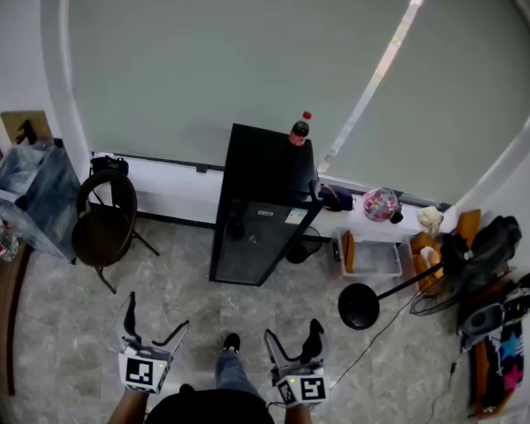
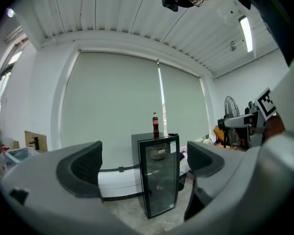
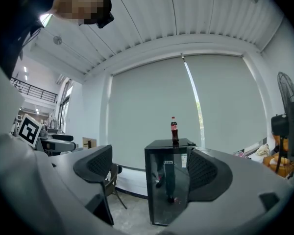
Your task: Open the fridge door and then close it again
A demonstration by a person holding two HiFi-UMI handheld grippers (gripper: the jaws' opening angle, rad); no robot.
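The black fridge stood on the floor against the low white ledge, its glass door shut, a cola bottle upright on its top; the left gripper was held low, well short of the fridge, jaws wide apart with nothing between them; the right gripper sat alongside, equally wide and empty; a brown chair stood left of the fridge, a fan's round base to its right.
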